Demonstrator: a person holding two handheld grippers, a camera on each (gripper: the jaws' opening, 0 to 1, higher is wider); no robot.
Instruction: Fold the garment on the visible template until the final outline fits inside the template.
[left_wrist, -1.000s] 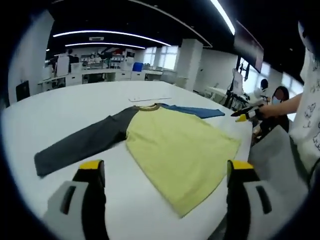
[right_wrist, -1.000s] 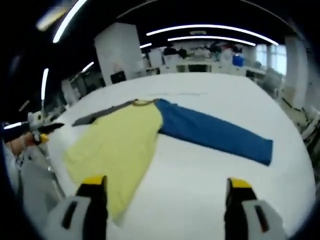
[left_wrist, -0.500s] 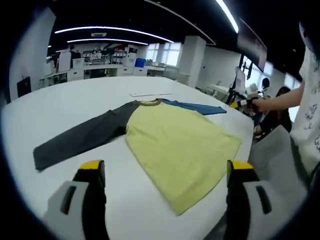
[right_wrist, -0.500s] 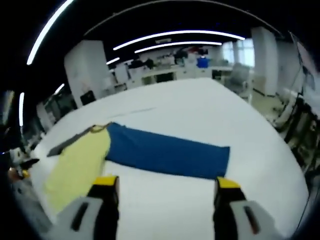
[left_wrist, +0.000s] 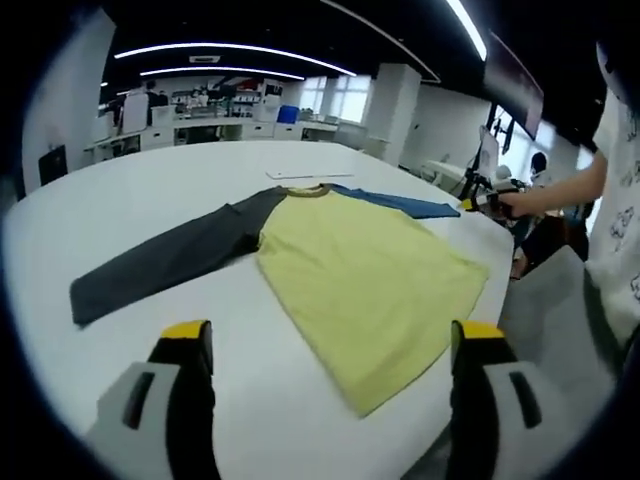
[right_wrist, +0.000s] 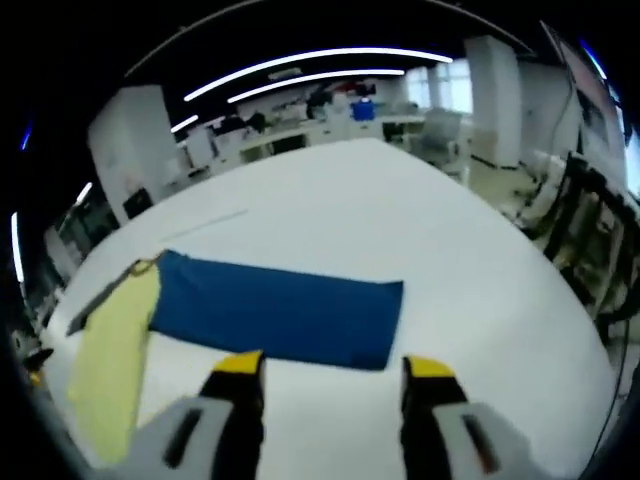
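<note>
R tongs (right_wrist: 331, 368), narrowed but empty, have closed in on blue sleeve (right_wrist: 275, 312); L tongs (left_wrist: 332, 340) wide, empty: sleeve fold imminent.

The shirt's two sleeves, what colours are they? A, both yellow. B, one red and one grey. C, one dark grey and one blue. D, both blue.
C: on the white table, the shirt's yellow body has a dark grey sleeve on one side and a blue sleeve on the other.
</note>
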